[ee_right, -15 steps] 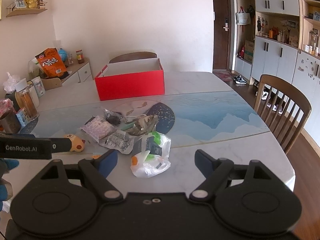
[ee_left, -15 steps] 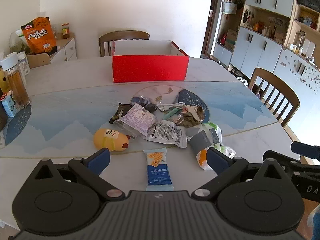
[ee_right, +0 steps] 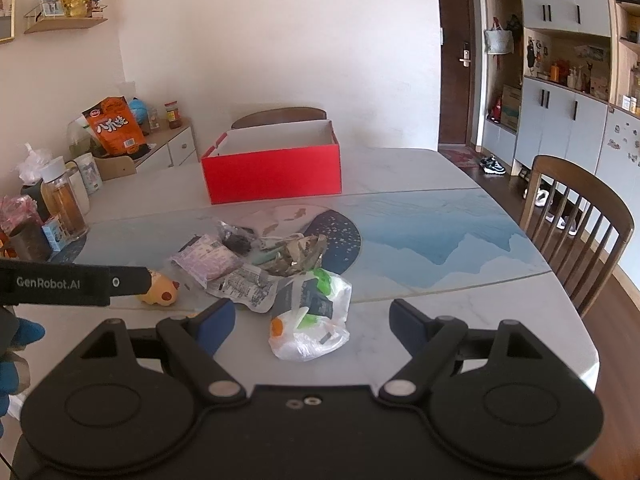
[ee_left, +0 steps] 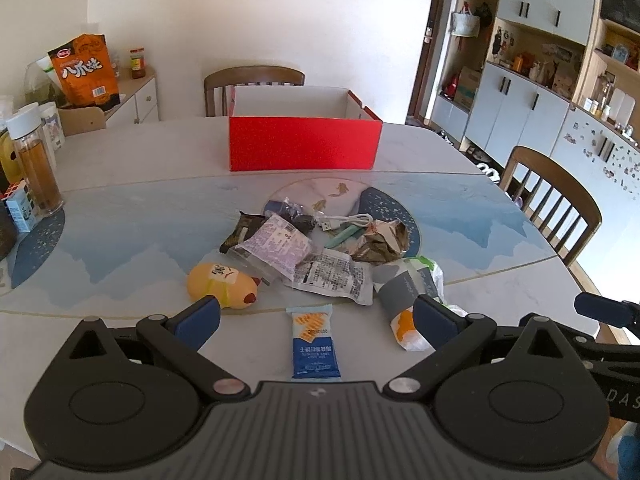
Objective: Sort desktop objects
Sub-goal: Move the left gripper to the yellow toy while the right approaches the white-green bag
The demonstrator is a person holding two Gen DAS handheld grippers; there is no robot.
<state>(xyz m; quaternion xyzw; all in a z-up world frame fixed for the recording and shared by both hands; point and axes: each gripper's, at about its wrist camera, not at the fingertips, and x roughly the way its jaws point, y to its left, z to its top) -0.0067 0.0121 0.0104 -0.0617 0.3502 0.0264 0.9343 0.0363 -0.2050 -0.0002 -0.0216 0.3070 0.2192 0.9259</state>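
We are holding both grippers' fingers [ee_left: 198,322] wide apart, gripping nothing, above the bench's [ee_right: 460,312] bare near edge, beside the snack packet [ee_left: 315,344]

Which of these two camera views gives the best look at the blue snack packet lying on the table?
The left wrist view. The blue snack packet lies whole and unobstructed between the open left gripper fingers, its printing visible. In the right wrist view it is practically hidden, at most an edge showing behind that gripper's near finger.
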